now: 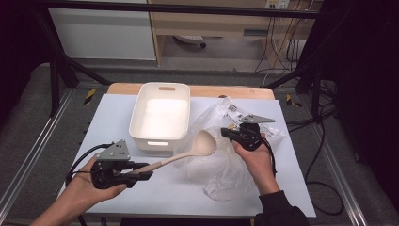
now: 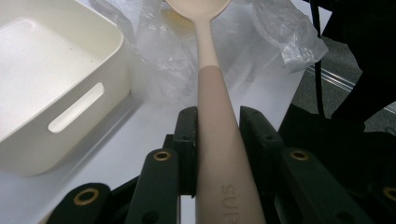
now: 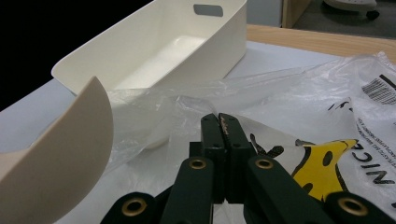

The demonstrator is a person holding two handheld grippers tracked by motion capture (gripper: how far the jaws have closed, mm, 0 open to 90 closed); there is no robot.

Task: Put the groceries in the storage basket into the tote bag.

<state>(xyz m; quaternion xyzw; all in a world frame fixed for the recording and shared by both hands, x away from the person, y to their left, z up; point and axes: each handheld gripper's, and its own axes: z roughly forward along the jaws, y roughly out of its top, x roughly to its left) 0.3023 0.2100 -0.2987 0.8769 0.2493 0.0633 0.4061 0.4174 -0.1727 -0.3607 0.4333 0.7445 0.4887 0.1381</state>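
One ladle (image 1: 188, 151) clamped in left fingers (image 1: 147, 170); right fingers (image 1: 229, 134) pinch one bag (image 1: 221, 169); one bin (image 1: 160, 117)

Count: 1 ladle (image 1: 188, 153), beige, long handle. 1 white bin (image 1: 160, 115), rectangular, slot handles at the ends. 1 clear plastic bag (image 1: 221, 165), crumpled, printed label and yellow graphic. 1 counter (image 1: 117, 117) with a pale top. 2 handheld grippers: left gripper (image 1: 143, 173), right gripper (image 1: 226, 133). 2 hands.

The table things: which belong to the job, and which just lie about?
In use: ladle, held by the left gripper; plastic bag, pinched by the right gripper.
Lying about: white bin; floor cables.
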